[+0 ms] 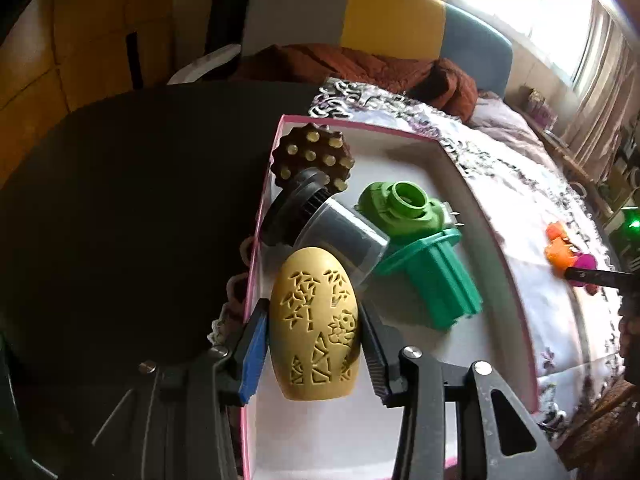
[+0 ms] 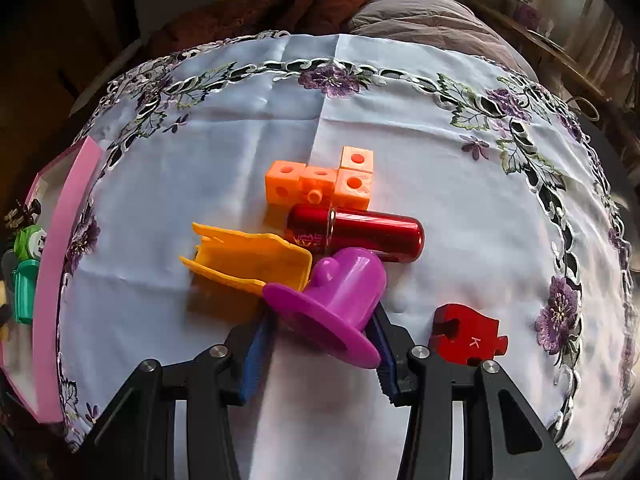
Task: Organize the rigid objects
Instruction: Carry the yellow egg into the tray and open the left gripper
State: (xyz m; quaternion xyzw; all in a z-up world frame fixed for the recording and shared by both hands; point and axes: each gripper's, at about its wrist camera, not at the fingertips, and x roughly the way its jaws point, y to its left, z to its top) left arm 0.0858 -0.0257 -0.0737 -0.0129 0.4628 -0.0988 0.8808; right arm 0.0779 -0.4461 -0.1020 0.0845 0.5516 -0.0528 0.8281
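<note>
You worked in a room lit by strong daylight from a window (image 1: 548, 12) at the upper right, its pale curtains (image 1: 600, 92) hanging beside it. Wooden panelling (image 1: 60, 40) covered the wall to your left. Behind the surface stood a headboard (image 1: 392, 20) in grey, yellow and blue blocks, with a rust-brown blanket (image 1: 360, 68) heaped before it. An embroidered white cloth (image 2: 360, 92) with purple flowers covered the surface.

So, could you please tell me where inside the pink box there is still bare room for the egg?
The box floor is bare nearest the left tongs, under the egg, and in the far right corner. The middle is crowded: studded brown piece, grey canister, two green parts.
</note>
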